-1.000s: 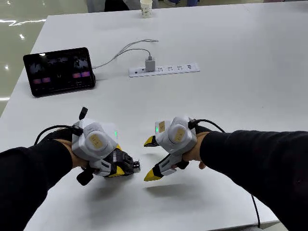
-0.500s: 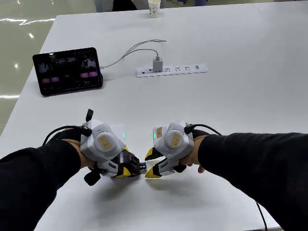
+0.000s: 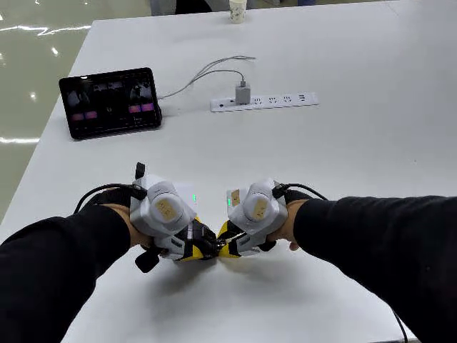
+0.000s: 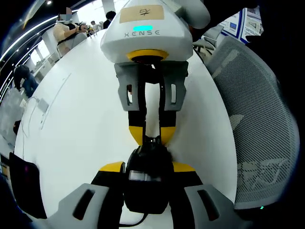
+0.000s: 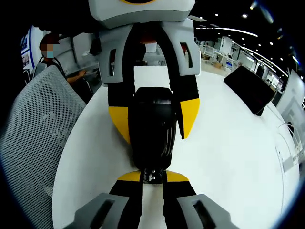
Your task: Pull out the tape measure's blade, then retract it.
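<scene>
Black sleeves come in from both lower corners of the head view, forearms angled inward so that the two grippers meet nose to nose low over the white table [image 3: 343,64]. Both wrists are turned in toward each other, the hands wrapped around the white housings from behind.

The left gripper [image 3: 196,246] points to the right, level with the tabletop. Its yellow-tipped jaws are clamped on the two sides of the tape measure [image 5: 152,129], a black case held just above the table between the two grippers. The right gripper view looks straight at the case's ribbed black face, with the left gripper's jaws flanking it.

The right gripper [image 5: 152,177] points back at it from the opposite side. Its jaws are drawn close together and pinch the blade tip [image 5: 152,174], a small metal tab right at the mouth of the case. Almost no blade shows between the tab and the case.

Farther up the table a dark tablet [image 3: 111,102] stands to the left, a white power strip [image 3: 275,101] with a charger [image 3: 243,93] plugged in lies near the middle, and a paper cup [image 3: 238,10] sits at the far edge. A grey mesh chair [image 5: 33,124] stands beside the table.
</scene>
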